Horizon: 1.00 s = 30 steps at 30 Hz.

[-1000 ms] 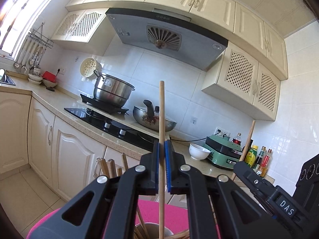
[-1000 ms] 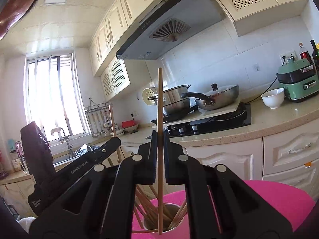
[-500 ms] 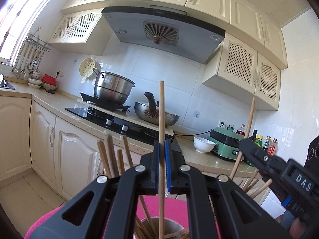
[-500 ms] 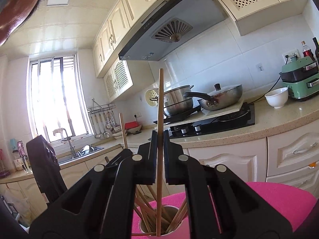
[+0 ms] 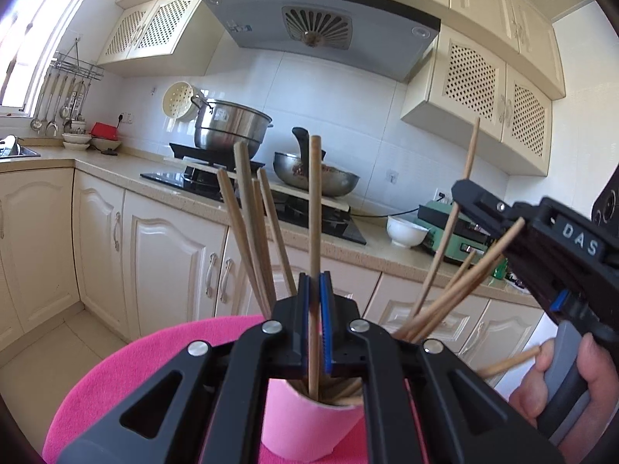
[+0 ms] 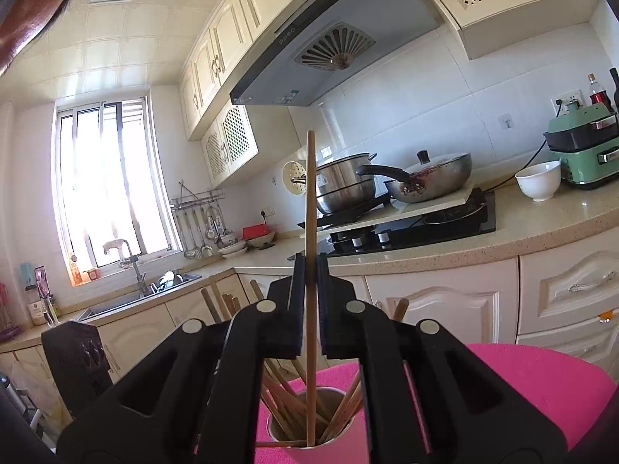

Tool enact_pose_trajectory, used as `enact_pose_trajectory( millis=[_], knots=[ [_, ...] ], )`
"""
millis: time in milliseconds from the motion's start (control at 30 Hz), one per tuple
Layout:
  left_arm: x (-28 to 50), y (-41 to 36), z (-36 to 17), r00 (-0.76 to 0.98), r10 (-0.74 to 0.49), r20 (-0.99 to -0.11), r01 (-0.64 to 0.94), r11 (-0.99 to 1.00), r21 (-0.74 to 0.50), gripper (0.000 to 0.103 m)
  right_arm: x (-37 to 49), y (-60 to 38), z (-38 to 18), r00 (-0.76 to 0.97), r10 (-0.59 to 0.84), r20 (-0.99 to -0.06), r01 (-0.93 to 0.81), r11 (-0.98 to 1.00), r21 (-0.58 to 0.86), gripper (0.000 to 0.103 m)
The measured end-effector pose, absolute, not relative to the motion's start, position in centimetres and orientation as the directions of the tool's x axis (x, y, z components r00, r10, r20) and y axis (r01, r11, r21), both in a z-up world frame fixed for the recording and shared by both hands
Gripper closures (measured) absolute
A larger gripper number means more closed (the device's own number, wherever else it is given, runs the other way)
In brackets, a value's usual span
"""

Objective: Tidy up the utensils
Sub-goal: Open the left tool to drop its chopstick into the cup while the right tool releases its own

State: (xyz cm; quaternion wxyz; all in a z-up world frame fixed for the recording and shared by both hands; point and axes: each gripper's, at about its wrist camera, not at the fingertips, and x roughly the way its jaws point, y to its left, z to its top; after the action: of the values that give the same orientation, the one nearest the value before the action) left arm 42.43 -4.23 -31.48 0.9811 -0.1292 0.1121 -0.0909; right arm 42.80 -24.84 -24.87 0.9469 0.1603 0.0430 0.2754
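Here, grippers: our left gripper (image 5: 314, 301) and right gripper (image 6: 309, 282) each clamp one upright chopstick (image 5: 315, 208).
Reason: we hold each tip over the pink cup (image 5: 301, 421), likely to drop them in.

both tongs (image 5: 315, 294) lower, chopsticks (image 5: 314, 232) sunk into cup (image 5: 305, 421)

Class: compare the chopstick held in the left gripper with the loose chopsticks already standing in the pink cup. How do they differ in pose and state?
The held chopstick stands upright, clamped in the left gripper; the loose chopsticks lean outward, fanned against the pink cup rim, ungripped. Both are plain wood with lower ends inside the cup.
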Motion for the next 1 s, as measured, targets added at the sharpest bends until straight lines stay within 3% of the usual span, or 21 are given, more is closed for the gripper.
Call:
enact_pose_trajectory(
  millis=[167,233,267,1000],
  knots=[
    [41.8,-4.2,-32.0,0.947,-0.213,-0.241,0.139,0.947,-0.288,0.096,42.5,-24.6,-24.6,0.845,0.535,-0.026,-0.5,0.806,0.316,0.097],
    [41.6,-4.1,-32.0,0.944,-0.208,-0.257,0.129,0.947,-0.295,0.076,42.4,-24.6,-24.5,0.846,0.532,-0.041,-0.495,0.811,0.31,0.097],
    [41.6,-4.1,-31.9,0.943,-0.205,-0.263,0.123,0.947,-0.298,0.074,42.3,-24.6,-24.4,0.846,0.531,-0.05,-0.493,0.814,0.308,0.097],
    [40.4,-3.2,-27.7,0.929,-0.113,-0.354,0.047,0.981,-0.19,0.061,41.0,-21.6,-25.1,0.797,0.525,-0.299,-0.475,0.85,0.228,0.096]
  ],
)
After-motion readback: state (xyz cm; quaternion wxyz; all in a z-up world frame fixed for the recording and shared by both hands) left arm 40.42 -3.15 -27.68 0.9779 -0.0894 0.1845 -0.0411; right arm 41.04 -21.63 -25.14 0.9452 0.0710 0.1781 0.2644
